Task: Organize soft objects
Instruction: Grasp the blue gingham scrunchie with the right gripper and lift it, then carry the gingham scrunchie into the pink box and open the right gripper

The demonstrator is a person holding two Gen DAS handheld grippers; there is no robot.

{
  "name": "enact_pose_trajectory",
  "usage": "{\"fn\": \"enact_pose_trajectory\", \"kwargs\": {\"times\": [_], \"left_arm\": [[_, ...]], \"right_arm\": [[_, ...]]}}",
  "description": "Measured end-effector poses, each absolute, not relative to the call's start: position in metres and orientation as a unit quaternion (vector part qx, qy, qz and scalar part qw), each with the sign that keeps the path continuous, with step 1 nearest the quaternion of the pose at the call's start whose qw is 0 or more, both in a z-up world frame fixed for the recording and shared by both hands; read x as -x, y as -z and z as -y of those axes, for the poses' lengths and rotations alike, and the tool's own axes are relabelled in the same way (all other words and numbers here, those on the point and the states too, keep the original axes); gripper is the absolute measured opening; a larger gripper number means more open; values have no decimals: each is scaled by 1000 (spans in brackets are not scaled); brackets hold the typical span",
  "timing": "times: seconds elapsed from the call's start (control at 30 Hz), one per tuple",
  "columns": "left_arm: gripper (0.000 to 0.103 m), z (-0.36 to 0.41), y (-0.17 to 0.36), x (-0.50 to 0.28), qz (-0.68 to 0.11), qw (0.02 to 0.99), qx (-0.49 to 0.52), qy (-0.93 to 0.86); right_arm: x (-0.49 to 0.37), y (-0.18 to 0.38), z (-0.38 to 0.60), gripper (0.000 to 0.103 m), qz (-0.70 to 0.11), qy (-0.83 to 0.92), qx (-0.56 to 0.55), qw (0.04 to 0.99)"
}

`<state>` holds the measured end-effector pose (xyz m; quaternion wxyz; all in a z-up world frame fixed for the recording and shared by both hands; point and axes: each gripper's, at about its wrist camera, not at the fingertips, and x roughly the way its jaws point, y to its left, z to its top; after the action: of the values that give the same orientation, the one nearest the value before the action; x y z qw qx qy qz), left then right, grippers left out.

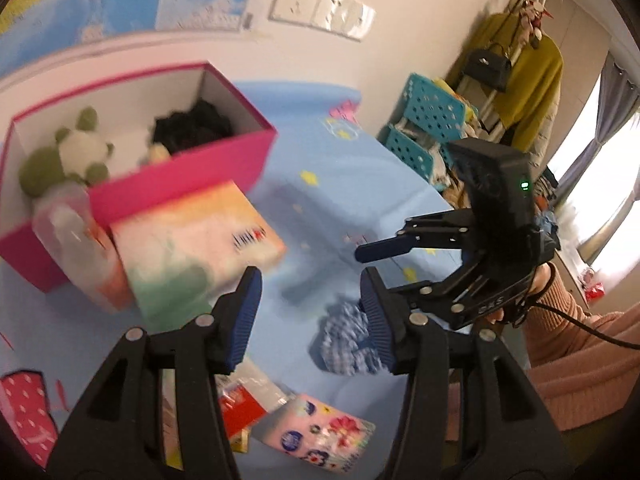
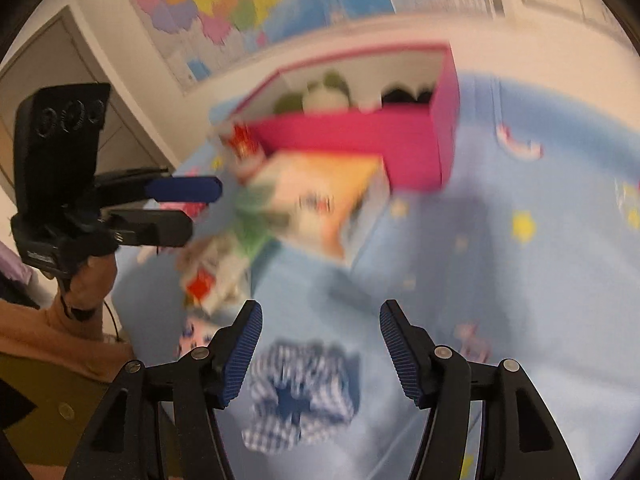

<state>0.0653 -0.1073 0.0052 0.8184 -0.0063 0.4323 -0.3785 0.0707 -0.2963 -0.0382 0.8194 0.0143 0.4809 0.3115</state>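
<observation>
one checked scrunchie (image 2: 298, 396), one pink box (image 1: 180, 184); both grippers' fingers (image 2: 240, 356) spread, pinching nothing.

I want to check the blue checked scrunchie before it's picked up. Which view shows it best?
The right wrist view: the scrunchie lies whole, though blurred, between the open right gripper's fingers. The left wrist view shows it sharper, but a finger hides part of it.

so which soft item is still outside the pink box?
The blue checked scrunchie, loose on the sheet; the panda toy and black cloth are inside.
</observation>
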Motion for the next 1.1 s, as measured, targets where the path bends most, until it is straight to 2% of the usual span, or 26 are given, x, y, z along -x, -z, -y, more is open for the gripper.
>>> {"fn": "enact_pose_trajectory", "kwargs": {"times": [0.33, 0.4, 0.5, 0.53, 0.57, 0.73, 0.97, 1.1], "left_arm": [[53, 120, 18, -45, -457, 800, -6, 388], [53, 119, 21, -45, -460, 798, -4, 390], [53, 121, 26, -44, -466, 793, -2, 393], [53, 121, 29, -45, -470, 790, -1, 395], [53, 122, 30, -45, -472, 788, -1, 396], [53, 122, 37, -44, -482, 779, 1, 401], [53, 121, 45, -46, -493, 771, 15, 404], [53, 125, 49, -49, -497, 768, 8, 404]], "right_arm": [[-55, 65, 293, 61, -504, -308, -30, 806], [-52, 67, 291, 53, -505, -313, -28, 804], [-52, 71, 288, 31, -507, -308, -19, 805], [-53, 72, 289, 19, -508, -308, -21, 804], [-54, 72, 290, 17, -508, -307, -24, 805], [-51, 58, 298, 11, -483, -311, -45, 817], [-49, 30, 297, 10, -444, -317, -50, 836], [-55, 38, 295, 11, -452, -304, -40, 838]]}}
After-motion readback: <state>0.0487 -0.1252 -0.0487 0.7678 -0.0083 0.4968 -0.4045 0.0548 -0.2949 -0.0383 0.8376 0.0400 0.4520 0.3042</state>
